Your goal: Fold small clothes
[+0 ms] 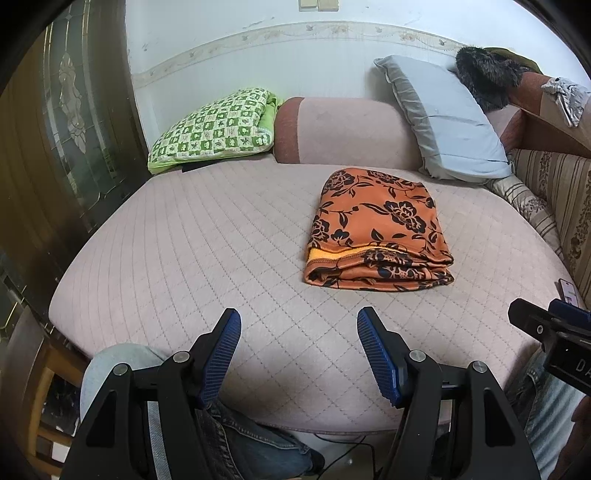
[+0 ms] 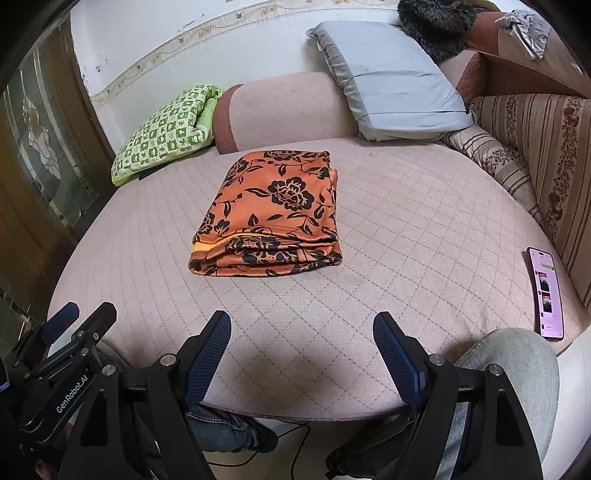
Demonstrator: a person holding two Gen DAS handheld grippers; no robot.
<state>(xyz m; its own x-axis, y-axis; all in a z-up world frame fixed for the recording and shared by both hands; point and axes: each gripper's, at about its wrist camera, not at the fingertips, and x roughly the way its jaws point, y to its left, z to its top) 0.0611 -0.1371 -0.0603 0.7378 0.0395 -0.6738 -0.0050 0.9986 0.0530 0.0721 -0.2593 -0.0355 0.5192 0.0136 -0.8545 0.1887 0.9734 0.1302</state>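
Quilted pink bed (image 1: 221,236) filling most of both views, its near edge curving just ahead of the claws. Along the far wall a padded pink headrest (image 1: 343,129), with a grey pillow (image 1: 443,122) leaning on its right end and a green checked cushion (image 1: 214,125) lying at its left end. Striped sofa back (image 2: 535,147) bordering the bed on the right, a dark furry thing (image 1: 487,74) and a crumpled grey cloth (image 2: 524,29) up on the ledge behind the pillow.

Near mid-bed, the orange flowered garment (image 2: 273,210), folded into a thick flat rectangle, layered edges facing the cameras, a strip of yellow lining showing at its near left corner. Apart from both claws, touched by neither.

Lit phone (image 2: 545,291) lying face up on the bed's right edge, well apart from the garment.

Left claw (image 1: 299,332) released, blue pads spread, nothing between them, hanging over the bed's near edge. Right claw (image 2: 301,332) likewise released and holding nothing, just beside the left. Knees in jeans (image 2: 229,428) below the bed edge. No boxes, baskets or other containers to be made out.
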